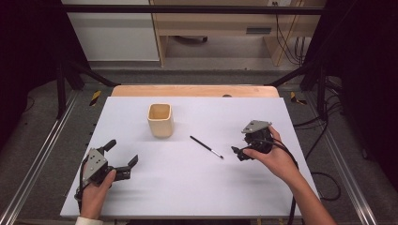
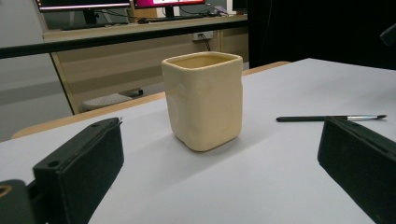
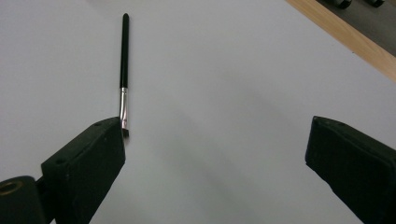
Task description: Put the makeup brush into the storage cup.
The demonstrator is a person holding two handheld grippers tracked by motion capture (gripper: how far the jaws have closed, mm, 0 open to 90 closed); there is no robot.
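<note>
Two grippers, both spread wide and empty: left gripper [image 1: 123, 157] near the tabletop's [image 1: 187, 197] near-left corner, facing the cream cup [image 1: 160, 120] standing upright toward the far edge; right gripper [image 1: 238, 153] just beside the brush [image 1: 206, 146] lying mid-table, between cup and hand. Probably approaching to pick up the brush; next, needs centring over the thin handle, then closing

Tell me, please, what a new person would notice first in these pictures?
First, the cream square cup standing upright toward the far left of the white table. Next, the thin black brush lying flat to its right. The left gripper and the right gripper, jaws open, sit near the table's sides, the right one close to the brush.
</note>
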